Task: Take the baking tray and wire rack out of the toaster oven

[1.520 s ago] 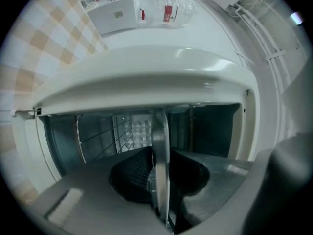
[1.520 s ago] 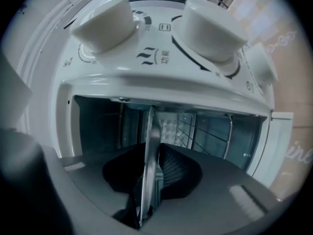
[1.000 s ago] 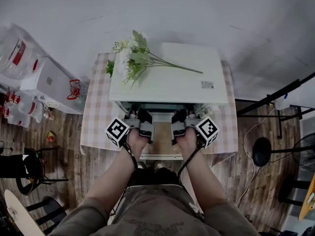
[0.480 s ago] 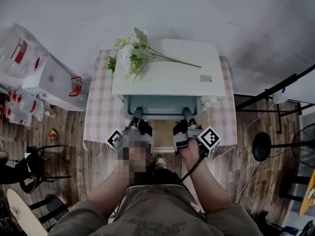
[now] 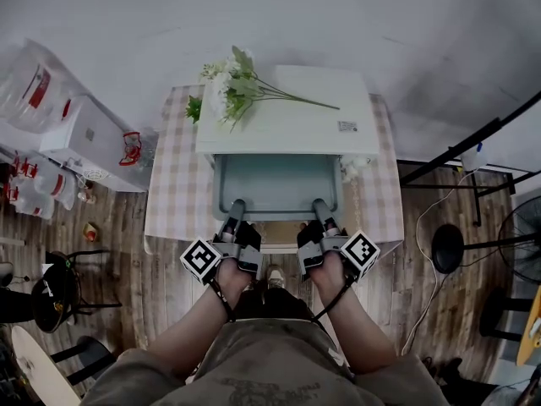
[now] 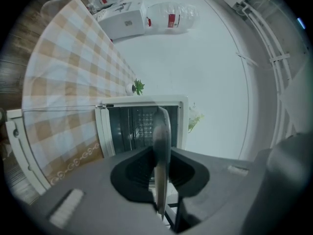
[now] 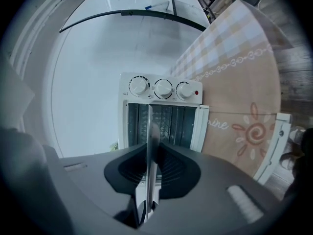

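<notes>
Your fingers are closed on the near rim of the baking tray, one pair at each corner. In the left gripper view the left gripper has the thin edge of the tray pinched flat between its pads. The right gripper view shows the right gripper clamped on the rim the same way. From the head view the two grips sit level with each other, left gripper and right gripper, well apart along the front edge.

The tray hangs out in front of the toaster oven, above its lowered door. The tray's far edge lies at the oven's mouth, and whether it rests on the guides there I cannot tell.

To finish this draw cleanly, pull both hands straight toward you at the same pace so the tray does not skew and bind. Hold it level as the back edge comes free, since its weight will probably land on your fingers then. Clear the door before lowering it to the checked worktop.

Bars show inside the cavity, but I cannot tell whether they are the wire rack; that comes next.
</notes>
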Demonstrator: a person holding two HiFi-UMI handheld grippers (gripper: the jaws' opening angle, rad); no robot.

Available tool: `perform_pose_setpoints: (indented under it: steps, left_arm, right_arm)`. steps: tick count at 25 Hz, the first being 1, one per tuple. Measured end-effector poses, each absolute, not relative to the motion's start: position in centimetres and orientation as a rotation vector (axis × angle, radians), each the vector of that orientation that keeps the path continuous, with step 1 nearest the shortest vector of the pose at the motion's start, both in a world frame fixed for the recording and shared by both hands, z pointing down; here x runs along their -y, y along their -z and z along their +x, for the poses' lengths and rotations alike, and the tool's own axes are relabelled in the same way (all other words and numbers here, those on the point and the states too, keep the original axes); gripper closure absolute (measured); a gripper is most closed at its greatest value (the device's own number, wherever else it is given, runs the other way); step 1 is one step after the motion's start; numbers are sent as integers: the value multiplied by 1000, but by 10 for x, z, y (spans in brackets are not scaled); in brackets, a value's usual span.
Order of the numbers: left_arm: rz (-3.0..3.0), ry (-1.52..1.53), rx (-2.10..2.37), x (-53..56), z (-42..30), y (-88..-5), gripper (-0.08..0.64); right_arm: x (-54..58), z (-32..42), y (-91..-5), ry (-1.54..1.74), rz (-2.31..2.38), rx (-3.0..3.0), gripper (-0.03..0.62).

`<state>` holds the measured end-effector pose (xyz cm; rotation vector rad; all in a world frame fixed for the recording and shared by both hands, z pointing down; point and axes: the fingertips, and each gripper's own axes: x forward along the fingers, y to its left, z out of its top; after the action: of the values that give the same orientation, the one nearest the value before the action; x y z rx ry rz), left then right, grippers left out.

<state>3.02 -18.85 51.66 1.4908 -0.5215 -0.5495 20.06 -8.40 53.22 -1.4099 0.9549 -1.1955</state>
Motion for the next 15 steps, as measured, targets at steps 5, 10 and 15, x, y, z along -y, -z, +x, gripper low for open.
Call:
perform_pose_setpoints:
  steps: [5,10,15]
  left_arm:
    - [1500,543,496,169,17,-513,506]
    - [1515,533,476,147,2,-512,506]
    - [1504,530,459,128,-12,-505,506]
  right_arm:
    - [64,184,-534,1206,-1404,-945,523]
    - [40,168,-535,1216,-1405,-935,525]
    - [23,153,-528,1240,-1402,-949,525]
